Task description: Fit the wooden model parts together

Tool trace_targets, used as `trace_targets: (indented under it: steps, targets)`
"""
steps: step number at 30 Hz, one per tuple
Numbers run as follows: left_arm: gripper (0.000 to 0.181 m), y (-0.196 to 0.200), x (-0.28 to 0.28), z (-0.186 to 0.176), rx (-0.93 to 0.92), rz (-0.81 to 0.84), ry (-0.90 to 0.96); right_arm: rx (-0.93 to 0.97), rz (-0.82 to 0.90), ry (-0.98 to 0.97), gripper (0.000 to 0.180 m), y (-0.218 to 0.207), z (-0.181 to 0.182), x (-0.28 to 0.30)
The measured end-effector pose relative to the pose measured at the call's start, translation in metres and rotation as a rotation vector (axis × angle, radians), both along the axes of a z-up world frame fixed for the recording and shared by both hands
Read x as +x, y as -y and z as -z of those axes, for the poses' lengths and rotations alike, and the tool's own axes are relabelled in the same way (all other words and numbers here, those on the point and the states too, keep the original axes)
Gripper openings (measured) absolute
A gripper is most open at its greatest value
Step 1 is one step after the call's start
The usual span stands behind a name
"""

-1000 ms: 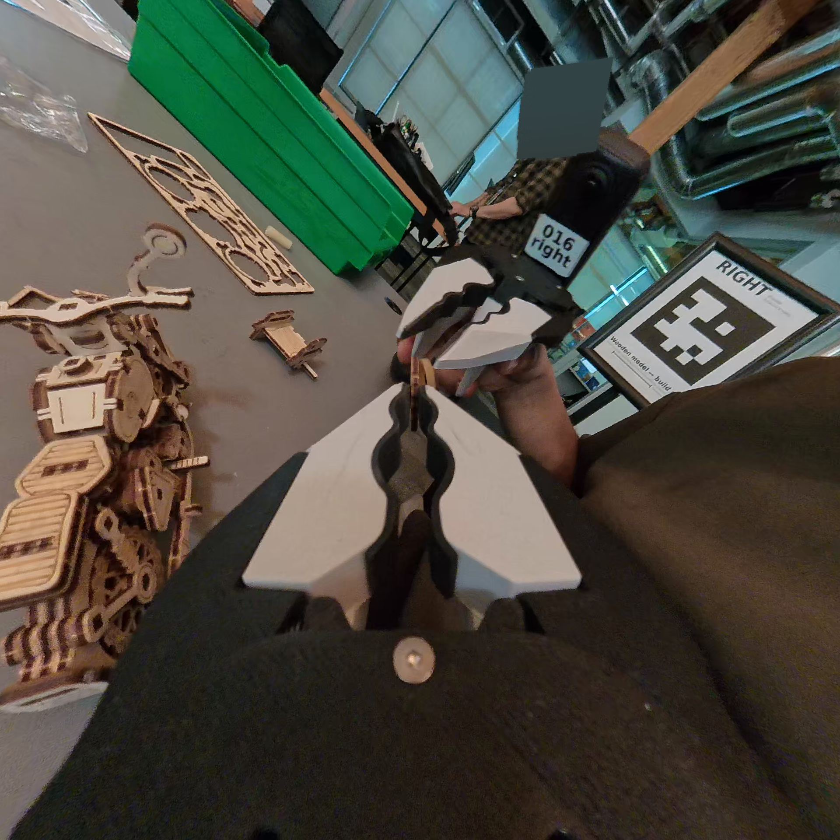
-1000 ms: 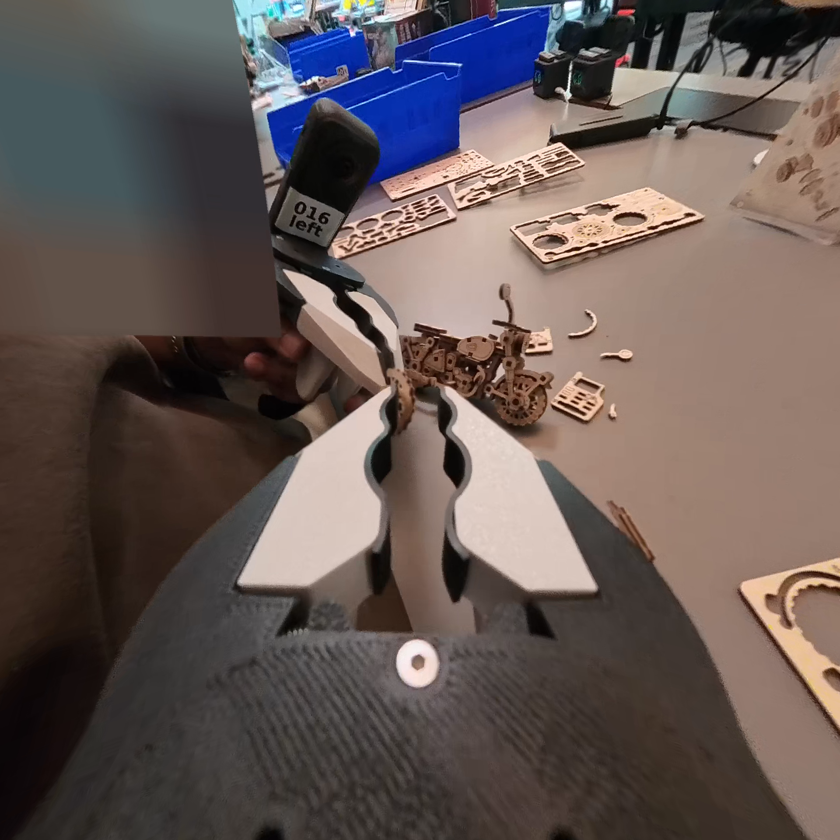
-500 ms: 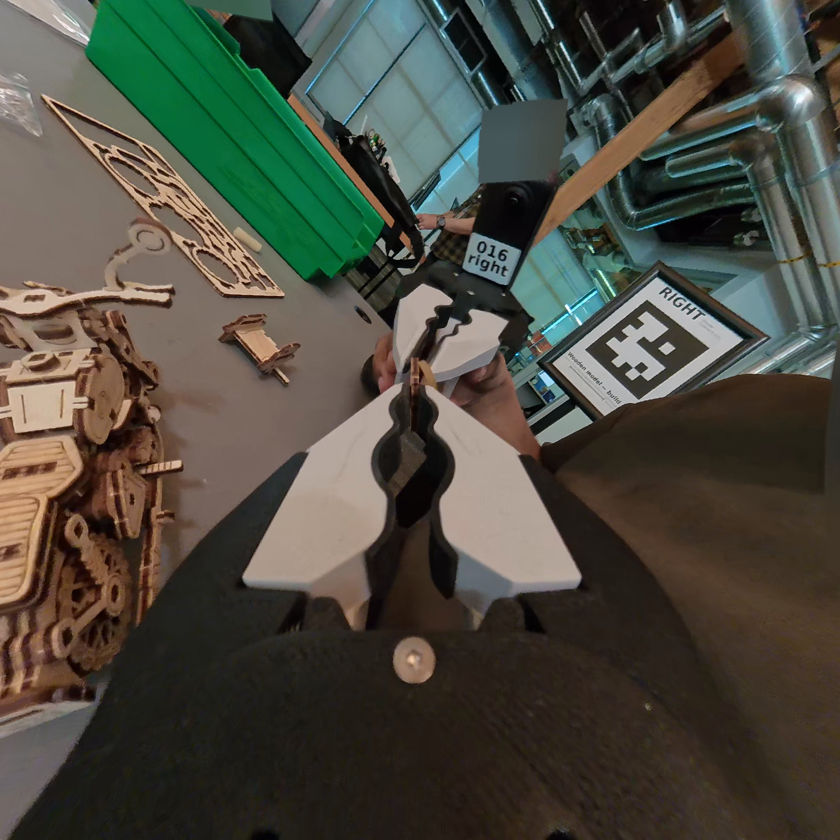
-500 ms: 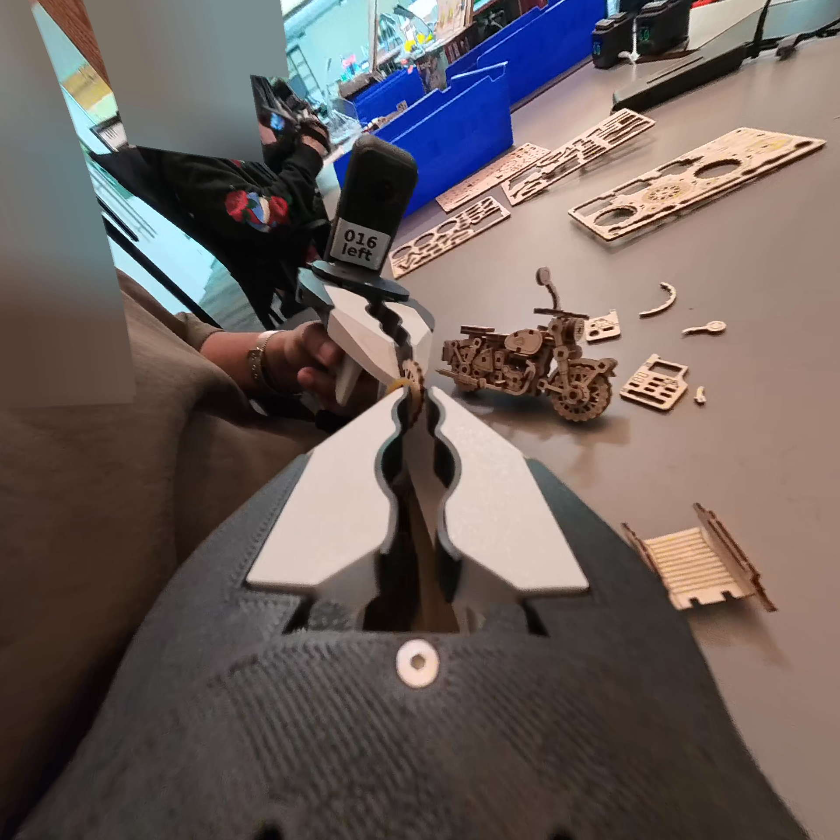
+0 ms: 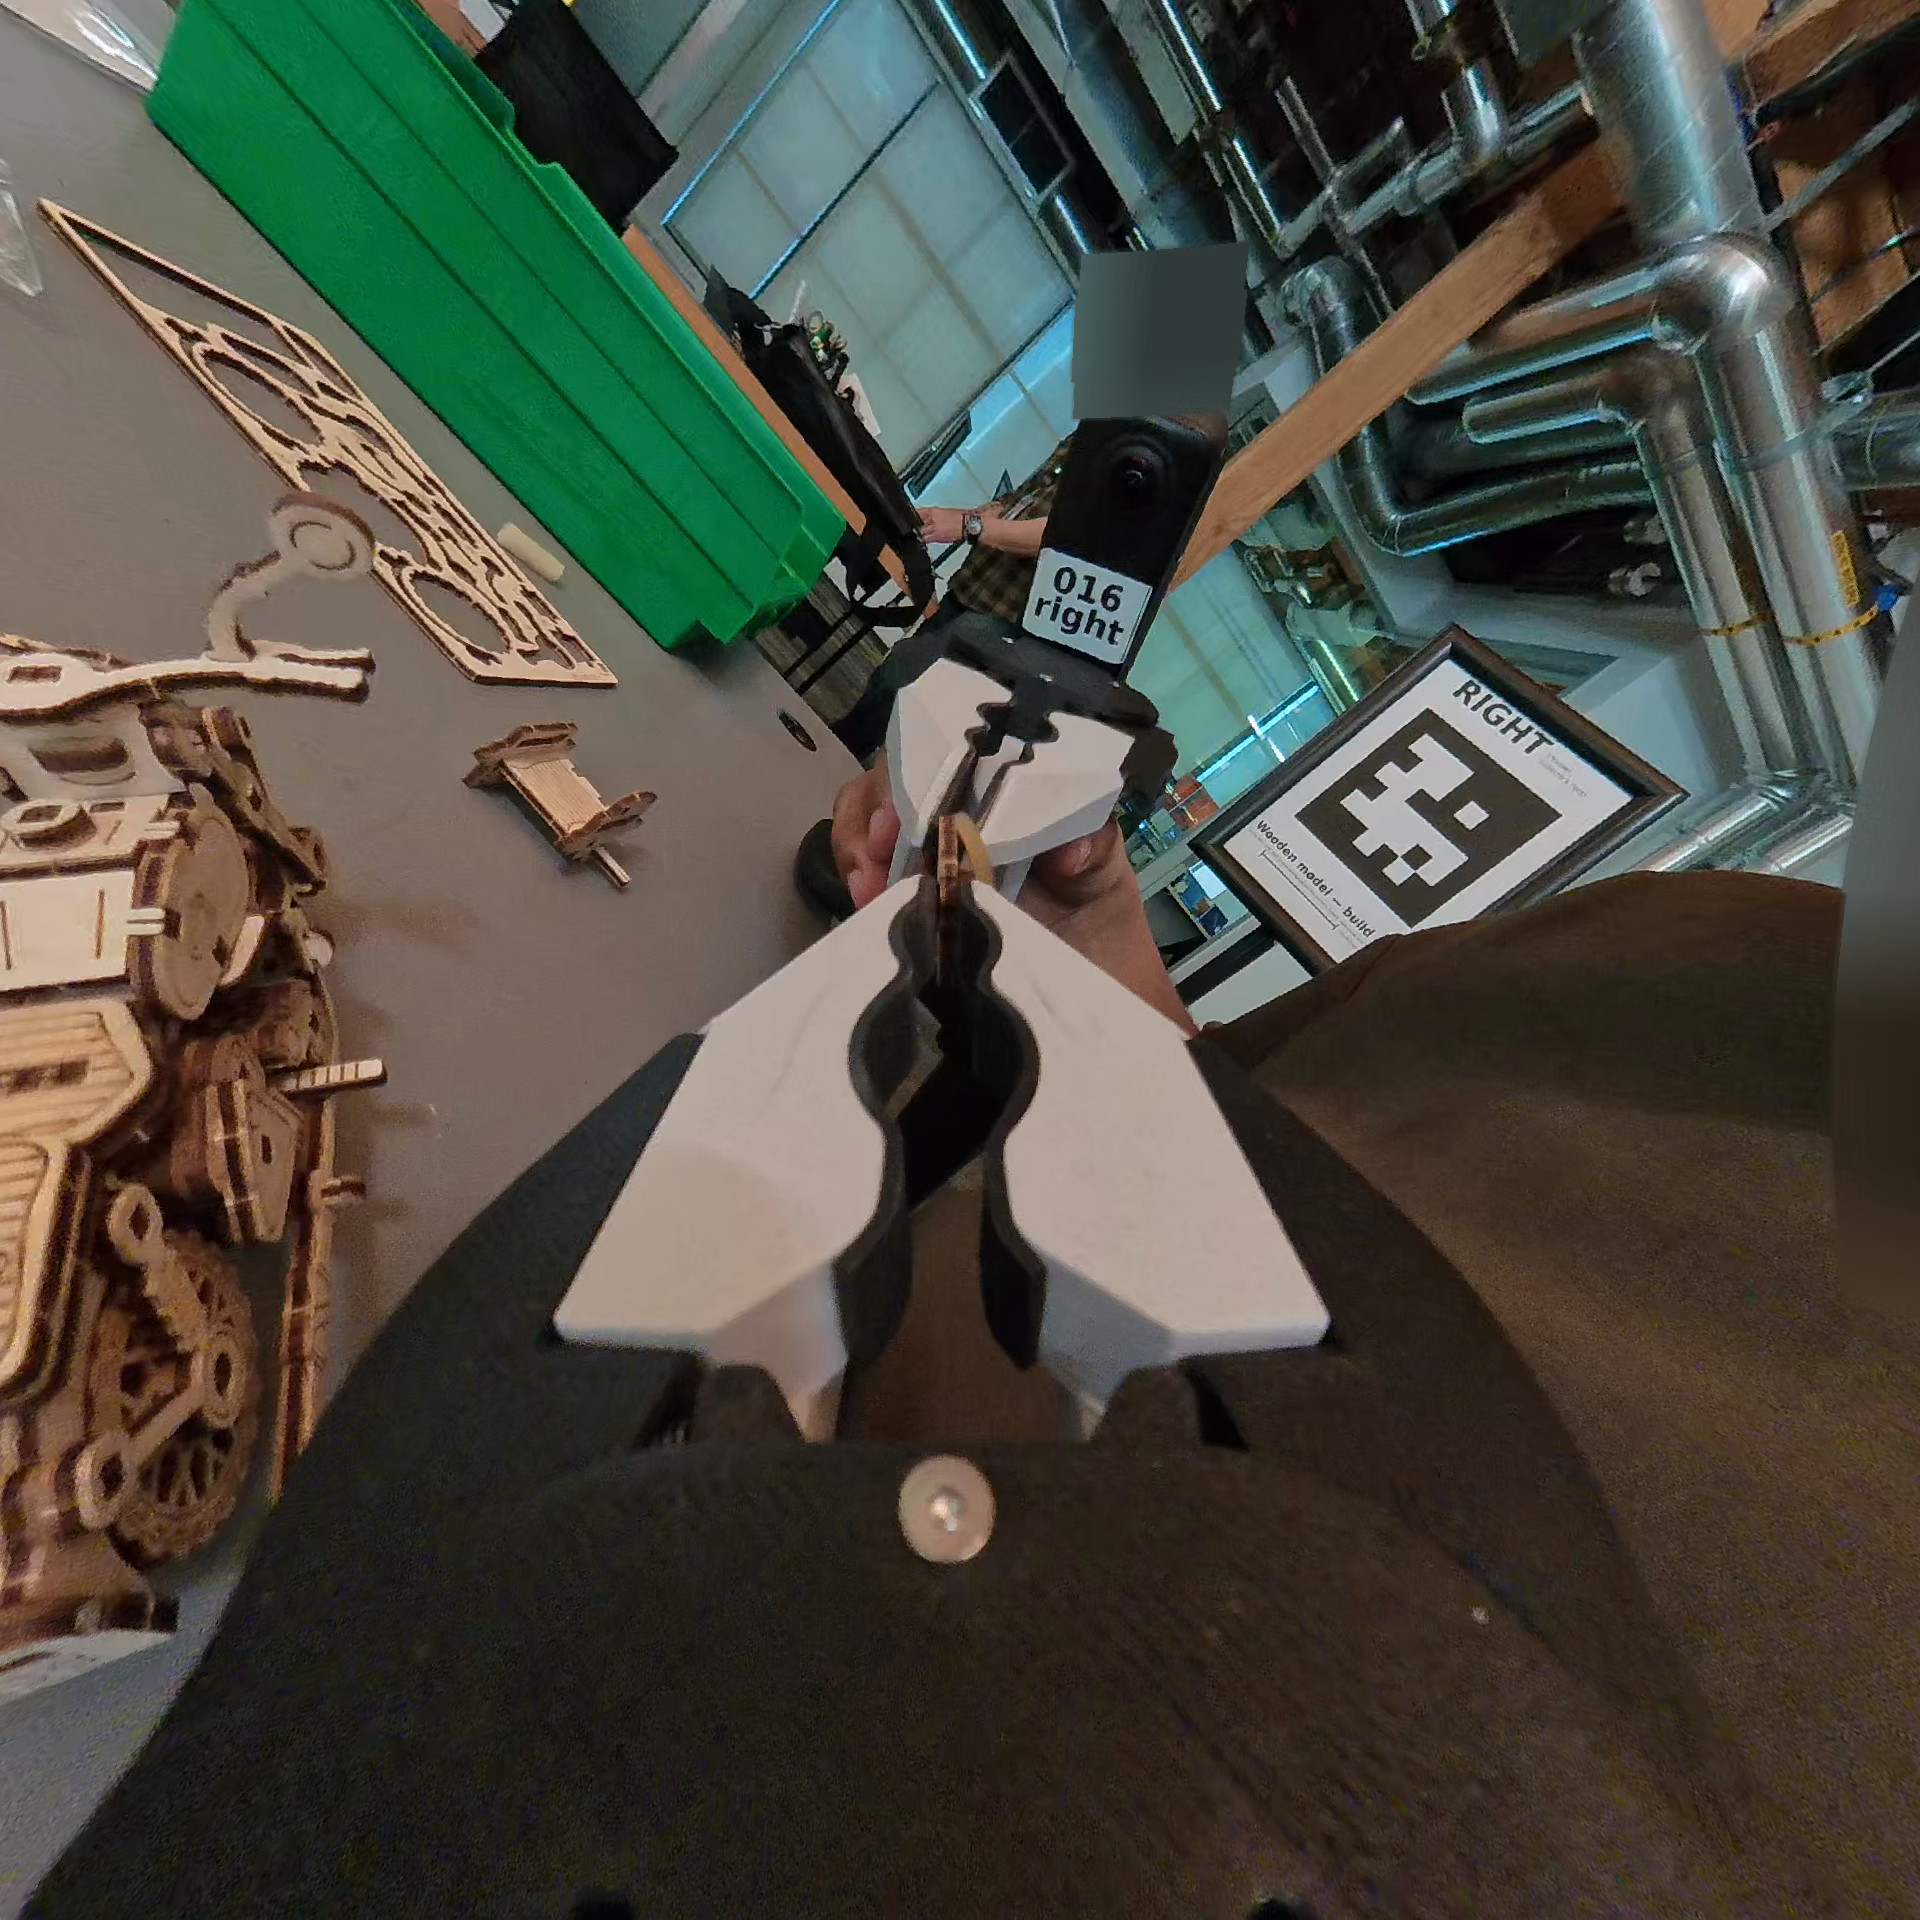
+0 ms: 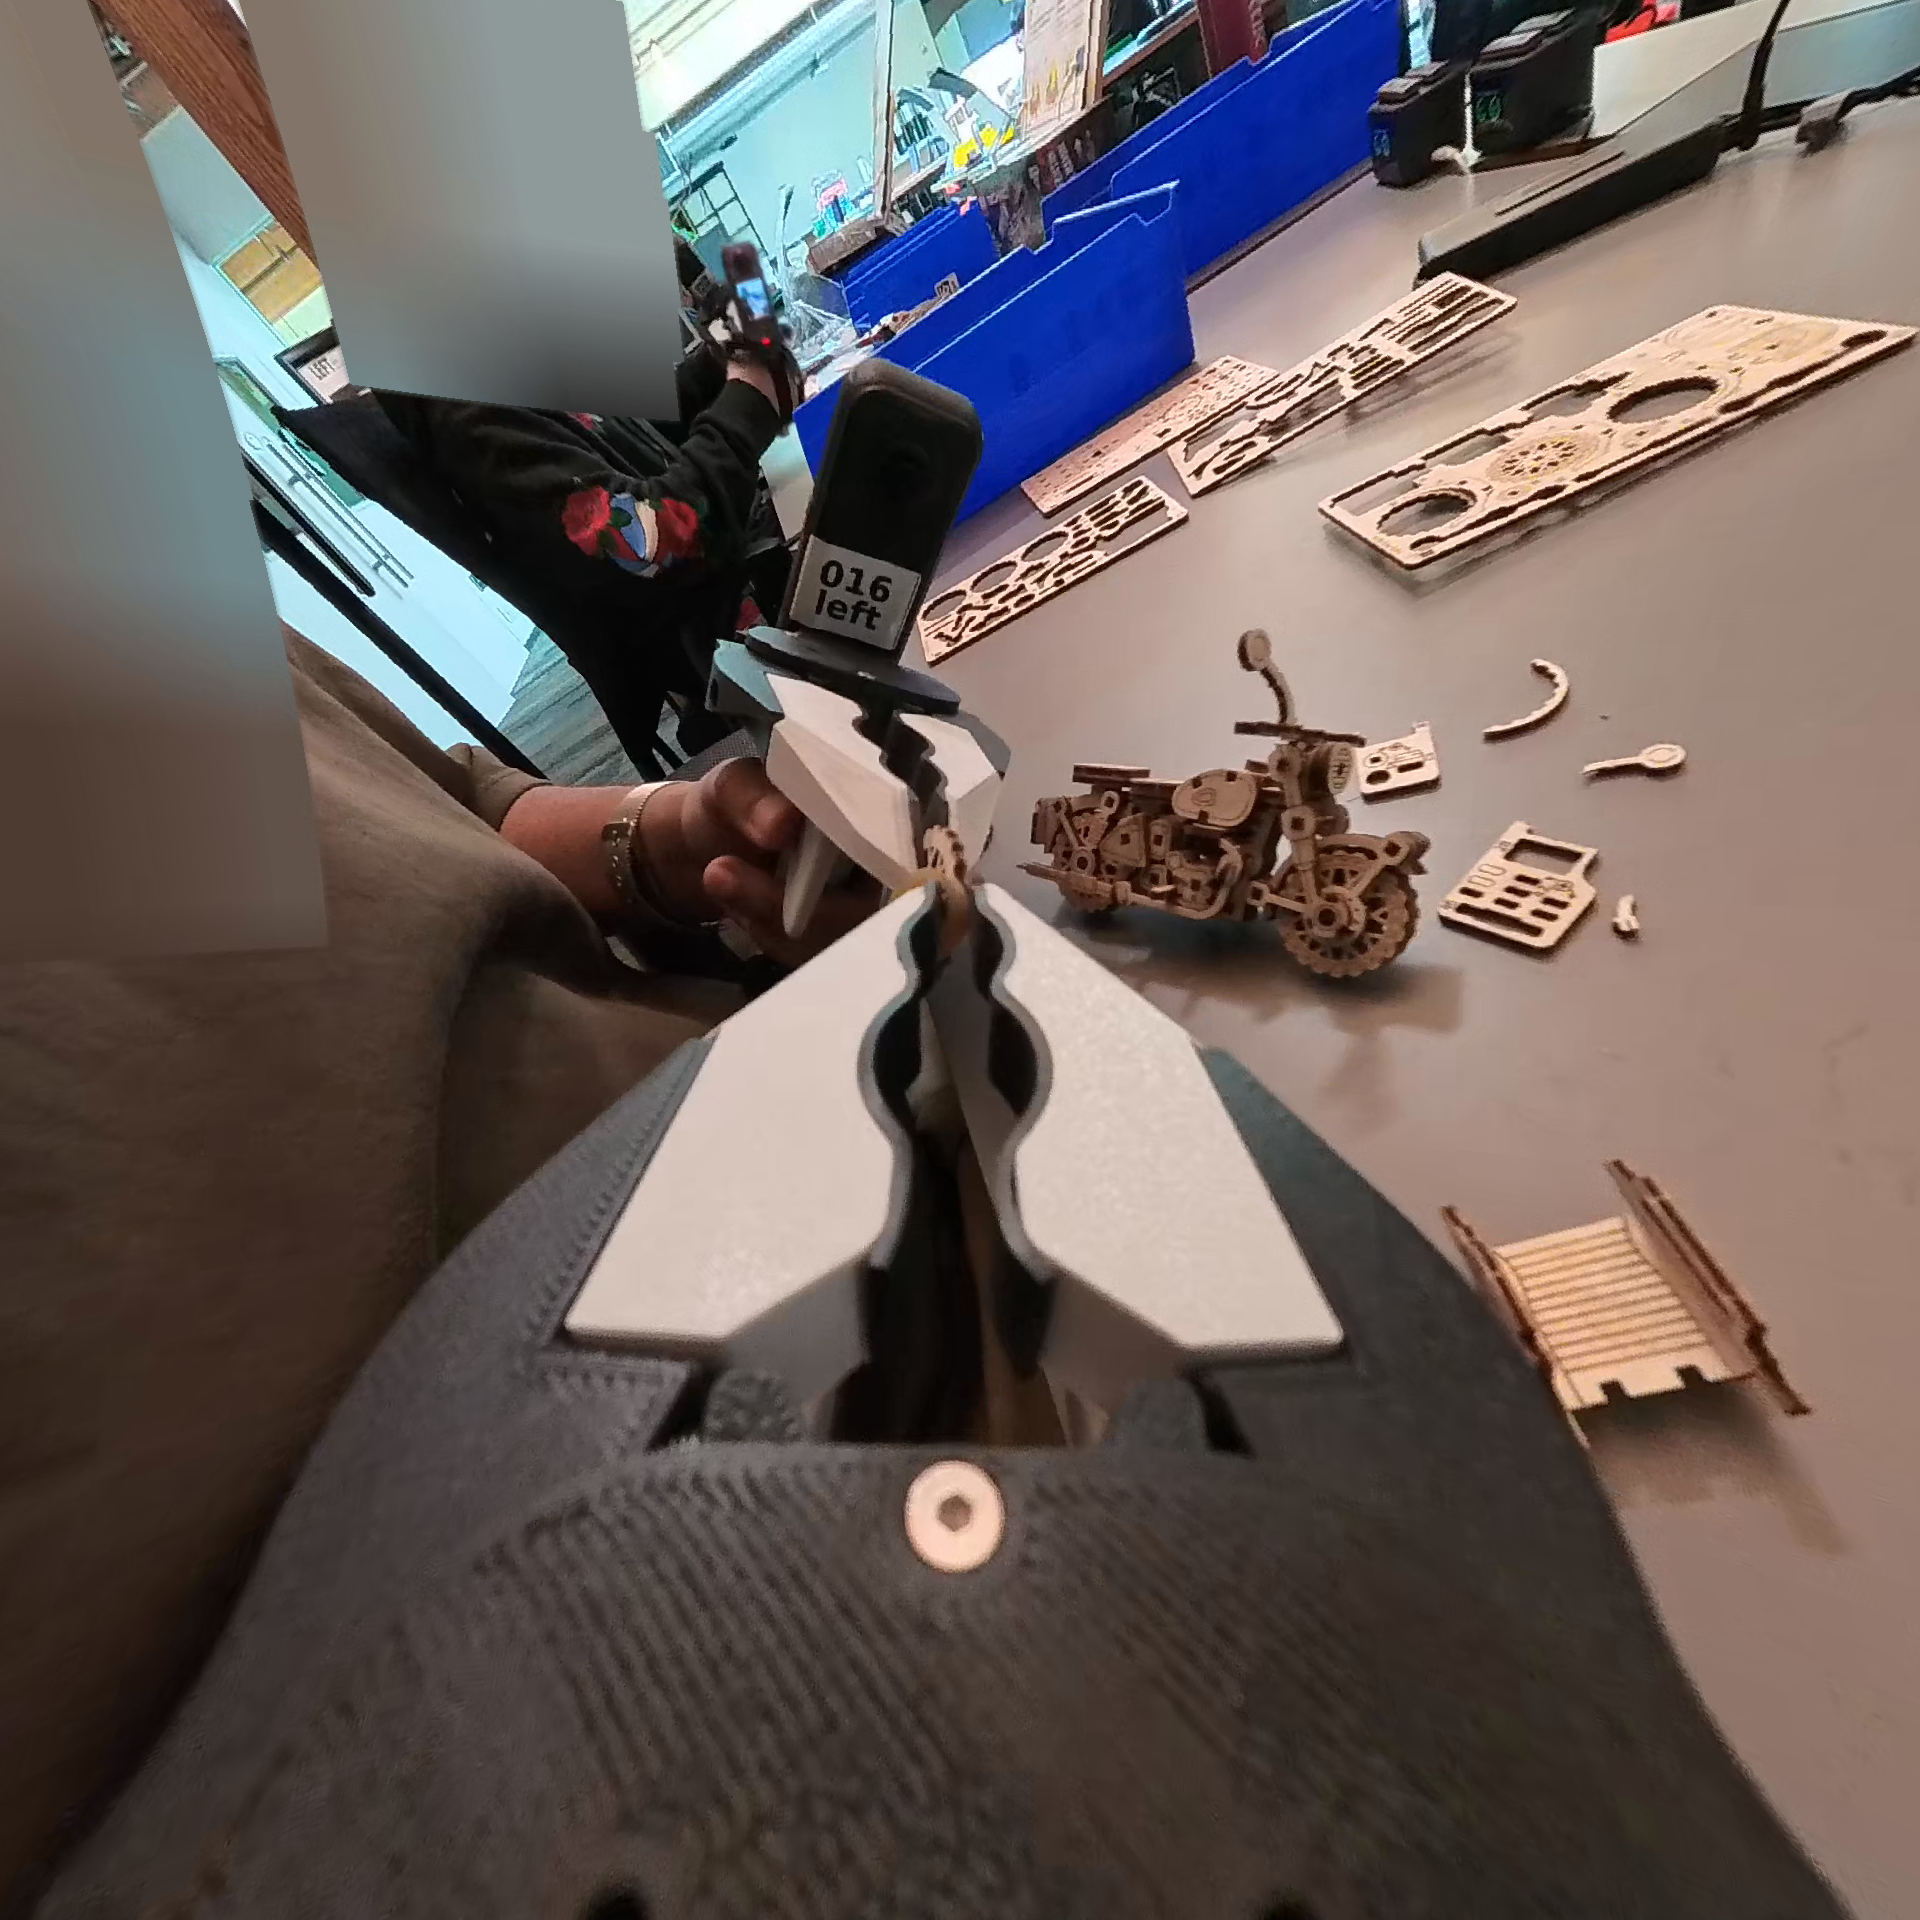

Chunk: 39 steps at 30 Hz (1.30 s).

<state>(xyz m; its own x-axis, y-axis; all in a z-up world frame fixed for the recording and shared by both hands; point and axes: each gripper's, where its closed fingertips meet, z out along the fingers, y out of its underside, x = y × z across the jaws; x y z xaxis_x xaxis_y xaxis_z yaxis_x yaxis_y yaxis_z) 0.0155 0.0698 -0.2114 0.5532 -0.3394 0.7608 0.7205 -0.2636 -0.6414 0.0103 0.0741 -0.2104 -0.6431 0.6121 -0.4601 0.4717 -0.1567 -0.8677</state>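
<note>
My left gripper is shut on a small wooden gear, held edge-on in the air near the person's chest. My right gripper faces it tip to tip, jaws nearly together, pinching a thin yellowish ring at the gear. The right gripper also shows in the left wrist view, and the left one in the right wrist view. The built wooden motorcycle stands on the grey table, apart from both grippers. It also shows in the left wrist view.
A ribbed wooden sub-part lies near the table edge. Small loose parts lie right of the motorcycle. Punched wooden sheets lie farther back before blue bins. A green bin and a framed sign stand at the sides. Only a small space, under 4 cm, lies between the two pairs of fingers. Left tips and right tips are each some 10 cm from the built wooden motorcycle.
My right gripper's jaws have closed from a clear gap to nearly together at the gear. Both grippers have risen and tilted, staying tip to tip. The left stays shut on the gear.
</note>
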Motion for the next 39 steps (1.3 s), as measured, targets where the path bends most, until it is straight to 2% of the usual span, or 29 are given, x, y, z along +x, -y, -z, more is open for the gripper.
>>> trace_targets:
  steps: [14, 18, 23, 31, 39]
  targets:
    - [0.002, 0.0, 0.001, -0.002, 0.011, 0.011, 0.03, -0.017, -0.011, -0.004, 0.003, 0.001, -0.005, 0.001]
    - [0.017, 0.0, 0.002, -0.001, 0.008, 0.015, 0.018, 0.017, -0.007, 0.005, 0.003, 0.001, -0.001, 0.001]
    - [0.025, -0.001, 0.007, 0.008, -0.032, 0.01, -0.096, 0.11, -0.014, 0.018, 0.003, 0.004, 0.009, 0.002]
    - [0.013, -0.005, 0.006, 0.029, -0.131, -0.023, -0.261, 0.248, -0.026, 0.029, 0.003, 0.006, 0.023, 0.005]
    - [0.002, -0.003, 0.004, 0.026, -0.114, -0.029, -0.277, 0.264, -0.012, 0.015, 0.005, 0.004, 0.024, 0.002]
